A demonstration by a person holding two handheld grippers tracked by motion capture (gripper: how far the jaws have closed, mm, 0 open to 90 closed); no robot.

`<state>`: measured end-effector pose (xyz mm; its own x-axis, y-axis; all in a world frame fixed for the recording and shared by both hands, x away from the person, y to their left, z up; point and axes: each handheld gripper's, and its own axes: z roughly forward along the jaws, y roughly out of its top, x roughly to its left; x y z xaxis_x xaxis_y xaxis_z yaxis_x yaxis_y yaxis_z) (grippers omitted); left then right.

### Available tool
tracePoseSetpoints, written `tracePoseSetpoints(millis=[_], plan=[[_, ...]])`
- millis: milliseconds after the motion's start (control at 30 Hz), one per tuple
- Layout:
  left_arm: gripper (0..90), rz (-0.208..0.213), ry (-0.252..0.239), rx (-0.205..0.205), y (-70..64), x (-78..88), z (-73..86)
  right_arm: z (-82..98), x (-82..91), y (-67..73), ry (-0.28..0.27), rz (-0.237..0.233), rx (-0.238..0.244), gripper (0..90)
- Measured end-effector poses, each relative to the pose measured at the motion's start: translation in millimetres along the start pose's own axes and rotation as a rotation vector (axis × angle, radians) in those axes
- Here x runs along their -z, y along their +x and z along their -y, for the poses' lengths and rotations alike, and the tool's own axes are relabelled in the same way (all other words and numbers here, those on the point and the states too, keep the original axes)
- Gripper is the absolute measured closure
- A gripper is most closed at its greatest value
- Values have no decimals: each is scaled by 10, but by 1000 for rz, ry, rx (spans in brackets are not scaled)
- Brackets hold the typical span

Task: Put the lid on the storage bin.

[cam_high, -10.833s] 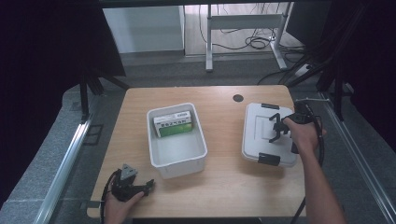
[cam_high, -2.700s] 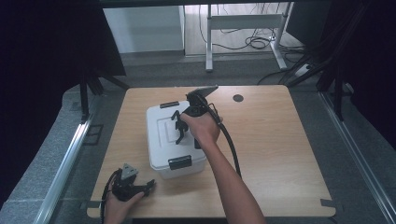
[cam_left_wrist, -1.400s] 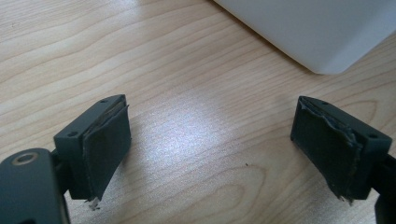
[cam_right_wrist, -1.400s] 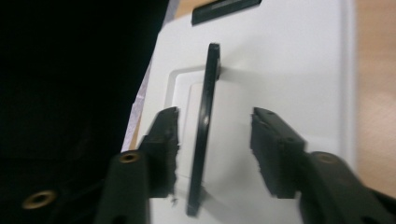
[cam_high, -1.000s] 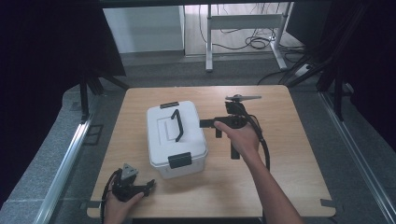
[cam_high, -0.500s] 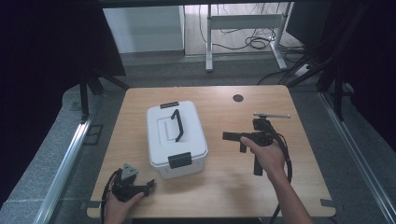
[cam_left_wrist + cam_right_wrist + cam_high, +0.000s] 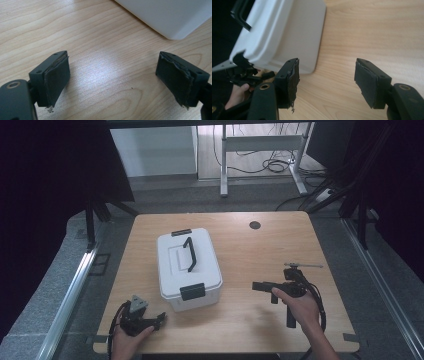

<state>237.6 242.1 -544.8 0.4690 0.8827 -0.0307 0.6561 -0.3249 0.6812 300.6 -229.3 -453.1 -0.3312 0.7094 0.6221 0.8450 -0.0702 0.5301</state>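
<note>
High view shows your wooden table [image 7: 235,245] carrying a white lidded box [image 7: 187,267], closed, black handle on top, toward the left side near the front edge. Your right gripper [image 7: 261,286] sits near the front right corner, jaws spread wide with nothing between them. Your left gripper [image 7: 159,319] rests at the front left corner, jaws likewise wide apart and empty, just beside the box.

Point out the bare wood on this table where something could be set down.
Widest free patch: between the white lidded box and the table's right edge, from the dark round insert down to the right hand-held gripper. A narrow strip lies left of the box. Crowded: the near edge, by the left hand-held gripper.
</note>
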Motion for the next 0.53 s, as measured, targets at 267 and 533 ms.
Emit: tracePoseSetpoints(millis=[267,533], plan=[[120,0,0,0,0,0,0,91,-37,-118,28,7,-20,366],[120,-5,1,4,-5,4,3,104,-36,-128,26,0,-18,362]])
